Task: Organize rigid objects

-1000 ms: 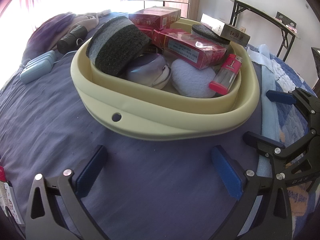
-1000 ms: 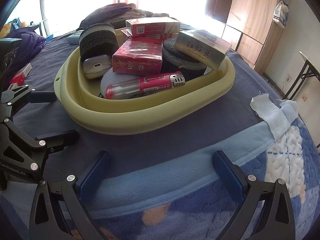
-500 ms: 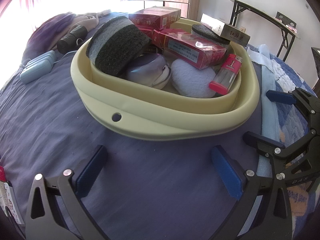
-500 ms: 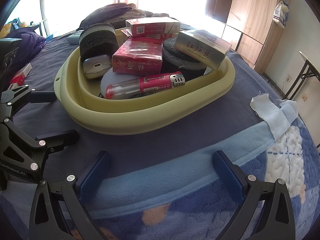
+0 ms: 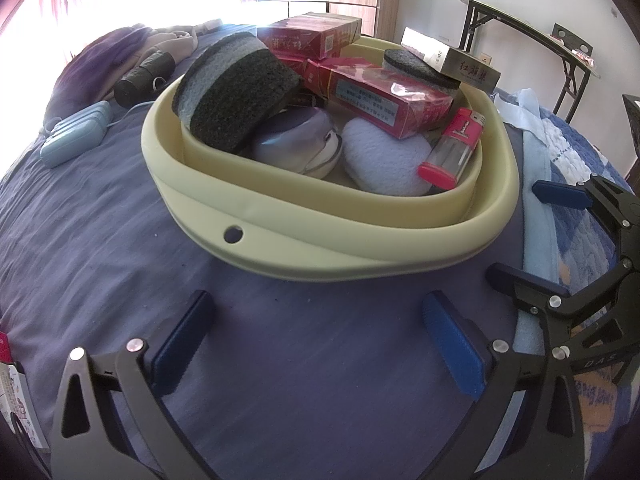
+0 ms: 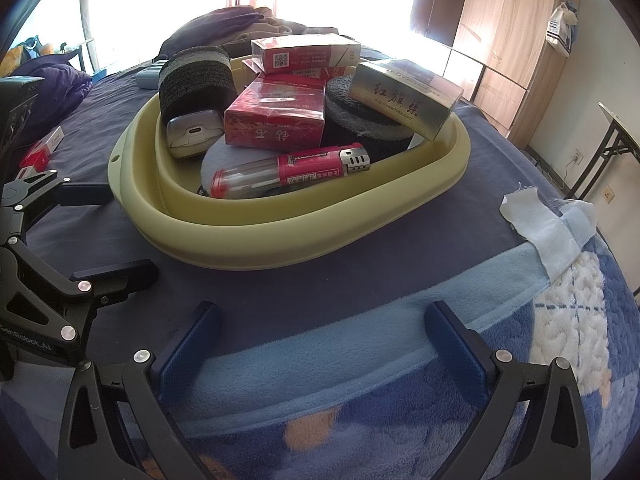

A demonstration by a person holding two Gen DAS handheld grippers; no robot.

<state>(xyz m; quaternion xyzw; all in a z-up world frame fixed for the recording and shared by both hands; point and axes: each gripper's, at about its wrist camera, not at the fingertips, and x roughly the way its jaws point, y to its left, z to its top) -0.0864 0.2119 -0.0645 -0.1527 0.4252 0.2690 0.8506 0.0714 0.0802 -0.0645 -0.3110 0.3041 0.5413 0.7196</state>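
Here both hand-held grippers, left (image 5: 318, 344) and right (image 6: 320, 350), gape wide and empty at the bottom of each frame; the yellow basin (image 5: 304, 248) of boxes sits centre frame on the bed (image 5: 100, 220).

No visible change since earlier.

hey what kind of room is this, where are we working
Most likely a bedroom: the basin sits on a bed with a fleece blanket, clothes are heaped behind it, and a wooden wardrobe stands against the wall.
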